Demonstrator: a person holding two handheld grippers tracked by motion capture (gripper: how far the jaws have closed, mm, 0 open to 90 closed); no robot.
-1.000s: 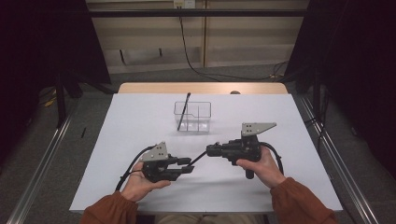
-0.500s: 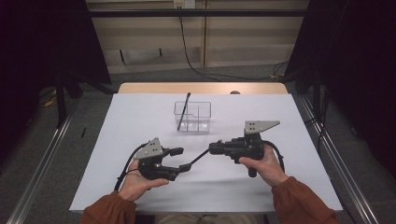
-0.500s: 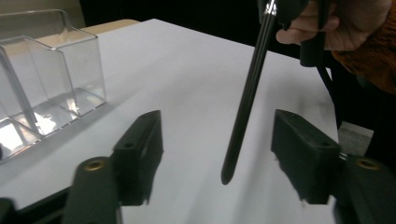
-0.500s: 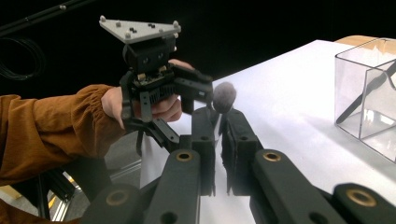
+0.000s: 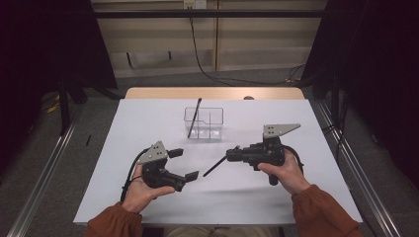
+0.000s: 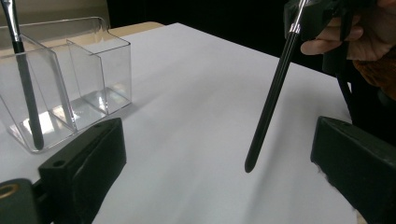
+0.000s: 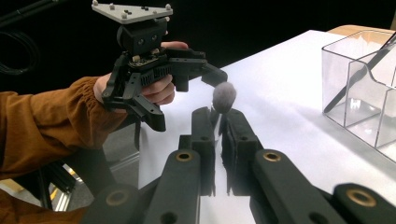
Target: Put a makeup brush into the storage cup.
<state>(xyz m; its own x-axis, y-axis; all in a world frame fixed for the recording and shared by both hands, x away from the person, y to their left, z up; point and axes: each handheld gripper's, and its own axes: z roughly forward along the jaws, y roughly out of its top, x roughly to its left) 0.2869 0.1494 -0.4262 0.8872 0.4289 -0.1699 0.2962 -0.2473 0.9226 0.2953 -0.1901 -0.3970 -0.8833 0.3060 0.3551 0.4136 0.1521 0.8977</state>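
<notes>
This looks like a lab recording booth rather than a home. A worktop (image 5: 148, 197) with a plain white cover stands alone between black curtains (image 5: 375, 74), with metal rails (image 5: 42, 177) along the grey floor on both sides. A cable (image 5: 200, 54) hangs down the pale wall panels behind it. Both hands hold tongs (image 5: 185, 163) topped with grey tracking plates (image 5: 279, 130).

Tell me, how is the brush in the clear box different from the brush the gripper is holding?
The brush in the clear box leans in a compartment of the clear box, untouched; the held brush is clamped in the shut right gripper, slanting down above the table. The left gripper is open, holding nothing. Both brushes have slim dark handles.
</notes>
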